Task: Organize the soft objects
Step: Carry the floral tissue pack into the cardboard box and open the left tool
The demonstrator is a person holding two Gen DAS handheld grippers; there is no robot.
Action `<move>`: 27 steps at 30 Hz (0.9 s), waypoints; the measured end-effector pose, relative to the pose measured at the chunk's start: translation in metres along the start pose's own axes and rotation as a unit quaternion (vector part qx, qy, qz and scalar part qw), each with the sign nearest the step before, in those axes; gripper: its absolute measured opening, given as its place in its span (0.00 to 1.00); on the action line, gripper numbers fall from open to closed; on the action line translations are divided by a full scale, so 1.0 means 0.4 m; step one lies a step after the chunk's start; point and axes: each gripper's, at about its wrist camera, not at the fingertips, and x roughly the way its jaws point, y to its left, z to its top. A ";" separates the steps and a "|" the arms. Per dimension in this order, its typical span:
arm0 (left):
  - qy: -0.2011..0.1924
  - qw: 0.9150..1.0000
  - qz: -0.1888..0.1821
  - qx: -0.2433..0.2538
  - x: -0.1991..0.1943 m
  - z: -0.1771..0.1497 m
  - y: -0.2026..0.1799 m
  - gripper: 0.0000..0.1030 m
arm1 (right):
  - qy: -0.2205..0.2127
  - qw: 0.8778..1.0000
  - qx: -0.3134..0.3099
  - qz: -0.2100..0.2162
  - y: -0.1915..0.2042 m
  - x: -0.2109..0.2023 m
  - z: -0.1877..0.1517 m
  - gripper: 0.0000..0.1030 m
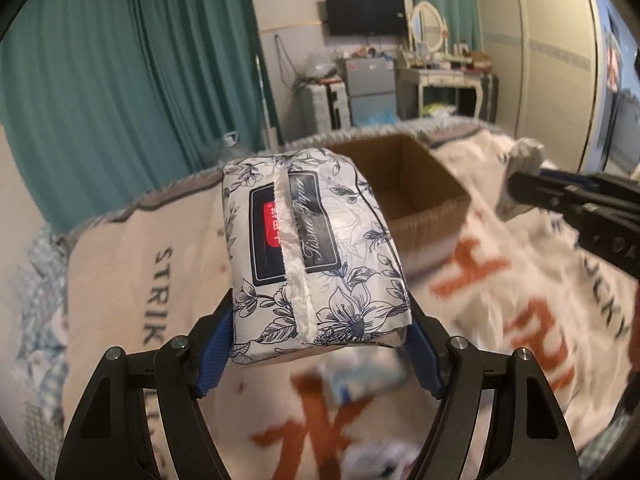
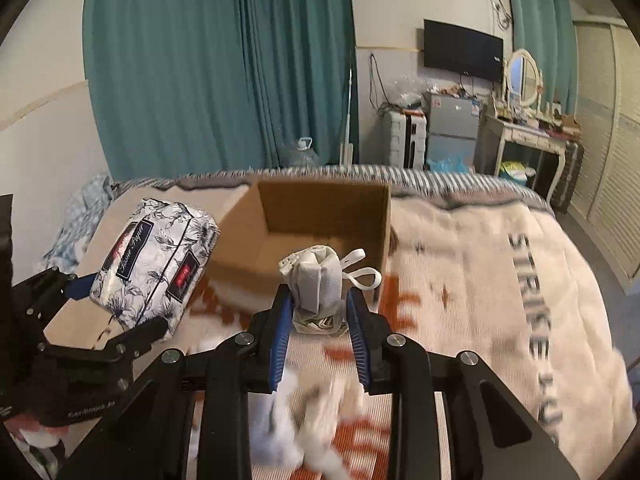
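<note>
The lower part of both views is blurred, and some white soft objects lying on the blanket under the grippers cannot be identified. In the left wrist view the right gripper is cut off at the frame edge, and only a grey-white piece of its load can be seen.

The tissue pack is held above the blanket by the left gripper, whose blue pads are pressed against its two sides. The pack is white with dark blue flower drawings, and a torn slot with white tissue runs along its top. "Tissue Paper" is read on its dark label, beside a red patch with small unreadable characters.

A rolled grey-white cloth bundle with white elastic loops is pinched between the pads of the right gripper, in front of the open cardboard box.

On the blanket "STRIKE" is printed in dark letters, with larger orange letters that are blurred.
</note>
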 end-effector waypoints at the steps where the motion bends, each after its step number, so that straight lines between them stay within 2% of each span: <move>1: -0.003 1.000 -0.005 -0.005 0.014 0.020 0.006 0.72 | -0.001 1.000 -0.001 0.002 -0.001 0.017 0.017 0.26; 9: 0.001 0.999 -0.020 -0.043 0.209 0.158 0.028 0.72 | 0.013 1.000 0.009 0.023 -0.045 0.233 0.144 0.26; 14: 0.012 0.998 -0.031 -0.045 0.324 0.193 0.021 0.73 | 0.026 0.999 0.020 0.029 -0.083 0.352 0.185 0.27; 16: 0.002 0.999 -0.040 -0.036 0.338 0.193 0.021 0.77 | 0.030 0.999 0.034 0.028 -0.100 0.383 0.194 0.32; 17: -0.018 0.998 -0.057 -0.032 0.335 0.191 0.017 0.81 | 0.032 0.998 0.037 0.027 -0.109 0.394 0.197 0.36; 18: -0.026 0.997 -0.060 -0.033 0.328 0.182 0.021 0.83 | 0.032 0.998 0.040 0.024 -0.117 0.399 0.199 0.45; 19: -0.031 0.998 -0.051 -0.037 0.324 0.183 0.021 0.83 | 0.031 0.999 0.040 0.020 -0.122 0.398 0.200 0.51; 23: -0.015 0.999 -0.018 -0.036 0.304 0.194 0.023 0.83 | 0.021 0.999 0.038 0.007 -0.133 0.355 0.203 0.53; 27: -0.038 0.998 -0.010 -0.042 0.184 0.209 0.042 0.83 | 0.006 1.000 0.030 -0.001 -0.126 0.227 0.222 0.54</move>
